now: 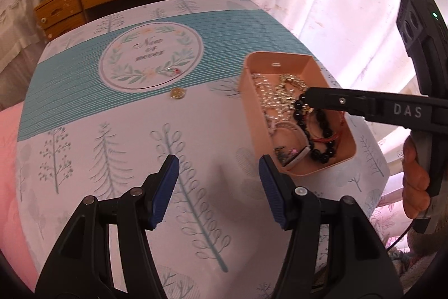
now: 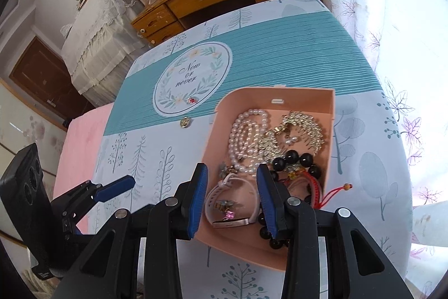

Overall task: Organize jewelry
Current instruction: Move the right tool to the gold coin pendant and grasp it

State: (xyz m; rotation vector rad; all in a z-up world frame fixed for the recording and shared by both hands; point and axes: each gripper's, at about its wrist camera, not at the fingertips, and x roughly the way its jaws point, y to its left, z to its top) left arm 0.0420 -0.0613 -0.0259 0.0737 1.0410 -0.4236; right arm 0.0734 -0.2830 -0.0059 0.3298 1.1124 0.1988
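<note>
From the left wrist, the left gripper [image 1: 218,187] hangs released over the tree-printed tablecloth [image 1: 134,147], blue pads wide apart with nothing between them. Ahead and slightly left, a round wreath emblem [image 1: 152,55] carries script too blurred here to read. Nearer than the emblem lies a small gold brooch [image 1: 177,94], and a small red-stoned piece [image 1: 174,71] sits on the emblem's near rim. Ahead to the right stands the pink box [image 1: 252,105], and the right gripper [image 1: 308,95], marked "DAS" on its arm, reaches in over it from the right; this side view does not show its opening.

From the right wrist, the right gripper [image 2: 232,196] is spread open, gripping nothing, directly over the pink box [image 2: 305,97]. Inside lie a pearl necklace [image 2: 246,136], gold chain jewelry [image 2: 296,131], a black bead bracelet [image 2: 296,159], a red cord bracelet [image 2: 333,192] trailing over the right wall, and a white-strapped watch [image 2: 232,217] between the pads. The emblem [image 2: 193,81], ahead-left, reads "Now or never". The left gripper [image 2: 117,187] lies to the left.
</note>
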